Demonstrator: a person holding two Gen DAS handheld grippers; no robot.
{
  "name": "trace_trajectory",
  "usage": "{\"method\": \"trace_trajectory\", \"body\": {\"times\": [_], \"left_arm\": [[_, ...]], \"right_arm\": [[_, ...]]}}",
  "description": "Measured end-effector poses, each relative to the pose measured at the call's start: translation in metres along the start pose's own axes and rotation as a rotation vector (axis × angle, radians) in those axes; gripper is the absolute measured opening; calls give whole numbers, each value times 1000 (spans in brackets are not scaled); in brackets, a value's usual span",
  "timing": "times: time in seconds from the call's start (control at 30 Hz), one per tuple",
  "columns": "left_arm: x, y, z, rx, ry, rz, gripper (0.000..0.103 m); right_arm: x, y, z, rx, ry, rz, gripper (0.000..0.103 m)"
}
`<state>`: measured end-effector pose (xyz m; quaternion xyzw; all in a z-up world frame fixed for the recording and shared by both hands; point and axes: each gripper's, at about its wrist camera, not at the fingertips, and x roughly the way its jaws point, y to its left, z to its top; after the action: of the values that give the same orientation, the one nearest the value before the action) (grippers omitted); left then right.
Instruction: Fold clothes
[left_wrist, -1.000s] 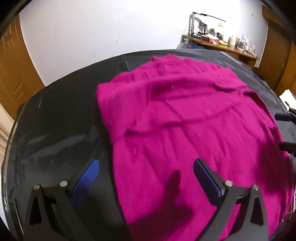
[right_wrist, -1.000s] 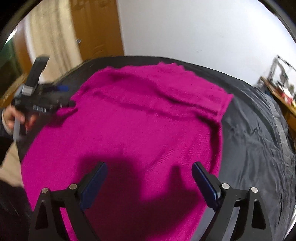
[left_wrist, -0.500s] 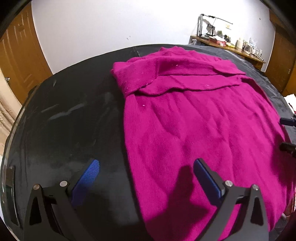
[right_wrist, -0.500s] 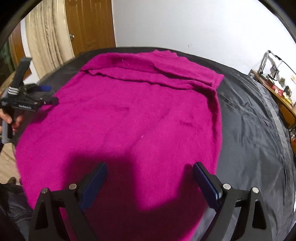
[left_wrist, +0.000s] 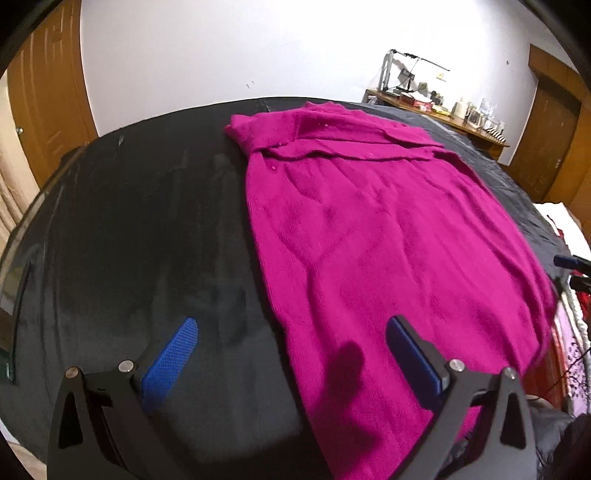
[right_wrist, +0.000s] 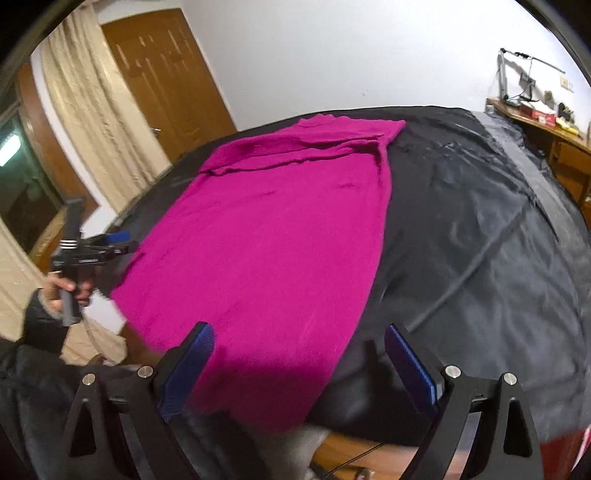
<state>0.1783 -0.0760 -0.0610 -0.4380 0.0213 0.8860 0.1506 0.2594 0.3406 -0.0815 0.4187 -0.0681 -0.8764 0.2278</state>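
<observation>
A magenta knitted sweater (left_wrist: 369, 236) lies flat on a black sheet (left_wrist: 129, 221), its far end folded over on itself. My left gripper (left_wrist: 291, 336) is open and empty, above the sweater's near left edge. In the right wrist view the sweater (right_wrist: 273, 236) lies ahead, and my right gripper (right_wrist: 299, 347) is open and empty above its near right corner. The left gripper (right_wrist: 110, 243) also shows there at the left, held in a hand. The right gripper's blue-tipped fingers (left_wrist: 572, 262) show at the right edge of the left wrist view.
The black sheet (right_wrist: 480, 240) covers a large surface and is wrinkled at the right. A wooden desk (left_wrist: 436, 110) with small items stands at the back wall. Wooden doors (right_wrist: 166, 81) and a beige curtain (right_wrist: 96, 110) stand at the left.
Both grippers have pulled back from the sweater toward its near end and apart. More of the black sheet shows in both views. Both stay open and empty.
</observation>
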Motion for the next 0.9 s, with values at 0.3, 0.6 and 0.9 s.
{"method": "trace_trajectory", "body": {"times": [0.3, 0.6, 0.9], "left_arm": [[-42, 6, -26, -11, -37, -59, 103], [-72, -5, -54, 58, -69, -92, 103], [-76, -16, -87, 158, -17, -201, 103]], "right_arm": [[-9, 3, -51, -10, 60, 78, 95], [40, 9, -53, 52, 103, 190, 78], [54, 22, -54, 27, 143, 228, 15]]}}
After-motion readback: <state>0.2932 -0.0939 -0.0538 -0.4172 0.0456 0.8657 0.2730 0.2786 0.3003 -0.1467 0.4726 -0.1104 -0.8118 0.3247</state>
